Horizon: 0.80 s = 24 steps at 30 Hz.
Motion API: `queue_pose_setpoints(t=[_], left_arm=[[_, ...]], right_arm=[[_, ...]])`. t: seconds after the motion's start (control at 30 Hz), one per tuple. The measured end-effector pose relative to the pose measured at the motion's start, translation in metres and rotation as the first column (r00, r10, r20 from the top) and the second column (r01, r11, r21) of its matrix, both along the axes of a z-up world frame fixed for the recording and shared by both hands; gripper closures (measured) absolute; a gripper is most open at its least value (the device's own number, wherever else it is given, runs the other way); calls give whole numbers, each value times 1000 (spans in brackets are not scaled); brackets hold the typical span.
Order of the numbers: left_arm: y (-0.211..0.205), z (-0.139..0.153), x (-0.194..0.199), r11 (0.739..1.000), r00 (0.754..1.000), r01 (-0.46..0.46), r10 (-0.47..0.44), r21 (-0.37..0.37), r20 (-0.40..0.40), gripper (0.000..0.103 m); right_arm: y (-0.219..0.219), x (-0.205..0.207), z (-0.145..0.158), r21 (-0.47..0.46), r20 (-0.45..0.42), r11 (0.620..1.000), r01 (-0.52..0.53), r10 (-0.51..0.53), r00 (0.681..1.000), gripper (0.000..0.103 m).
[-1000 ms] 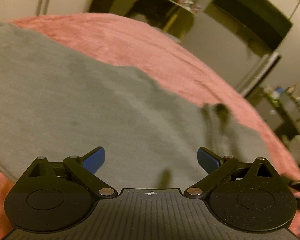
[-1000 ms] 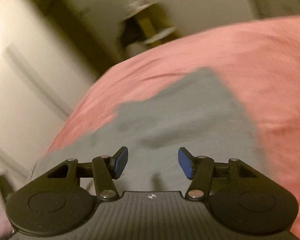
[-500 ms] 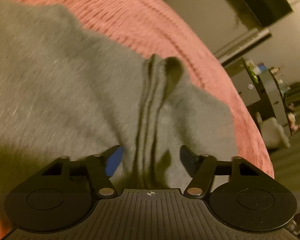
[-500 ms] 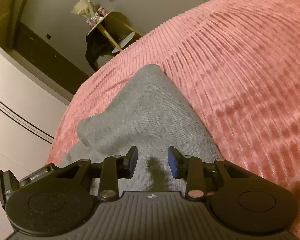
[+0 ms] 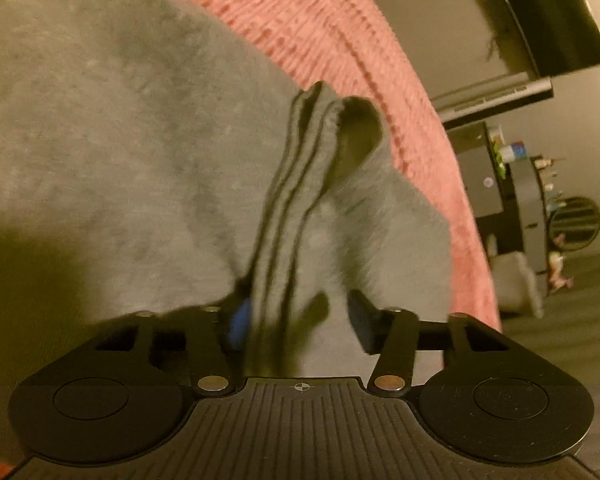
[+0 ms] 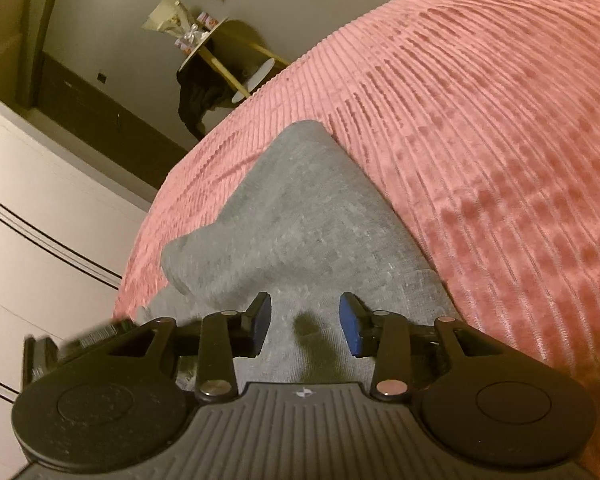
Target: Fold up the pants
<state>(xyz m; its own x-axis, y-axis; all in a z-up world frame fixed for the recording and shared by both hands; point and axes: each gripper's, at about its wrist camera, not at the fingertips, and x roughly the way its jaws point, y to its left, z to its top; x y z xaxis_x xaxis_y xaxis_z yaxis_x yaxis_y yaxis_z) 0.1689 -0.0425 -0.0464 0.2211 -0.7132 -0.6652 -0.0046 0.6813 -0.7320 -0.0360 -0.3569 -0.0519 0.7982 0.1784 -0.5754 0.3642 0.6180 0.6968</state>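
Note:
Grey pants (image 5: pixel 112 152) lie spread on a pink ribbed bedspread (image 5: pixel 340 32). In the left wrist view a raised ridge of folded hem (image 5: pixel 296 184) runs toward my left gripper (image 5: pixel 298 320), which is open with the ridge's near end between its blue-padded fingers, against the left pad. In the right wrist view the pants (image 6: pixel 300 220) end in a folded part with a rounded corner. My right gripper (image 6: pixel 304 326) is open low over the grey fabric, which lies between its fingers.
The bedspread (image 6: pixel 480 140) stretches right of the pants. A white wardrobe (image 6: pixel 32 240) stands left of the bed, a small round table (image 6: pixel 220 52) with items beyond it. Dark shelves (image 5: pixel 516 184) and a wall screen (image 5: pixel 540 20) stand off the bed's right edge.
Both grippers have dropped lower onto the pants. The left gripper has narrowed and moved onto the hem ridge, which now sits between its fingers. The right gripper has also narrowed.

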Motion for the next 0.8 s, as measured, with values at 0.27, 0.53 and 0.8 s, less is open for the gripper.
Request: queue_pose_setpoints(t=[0.27, 0.53, 0.8], left_arm=[[-6, 24, -2, 998, 999, 23, -25, 59, 29, 86], [55, 69, -4, 972, 982, -40, -5, 230, 191, 83], [87, 37, -36, 964, 985, -68, 24, 256, 173, 45]], right_arm=[[7, -18, 20, -52, 25, 999, -3, 4, 1000, 53], [9, -37, 38, -40, 16, 999, 20, -19, 1000, 51], [33, -20, 22, 43, -84, 999, -13, 17, 996, 50]])
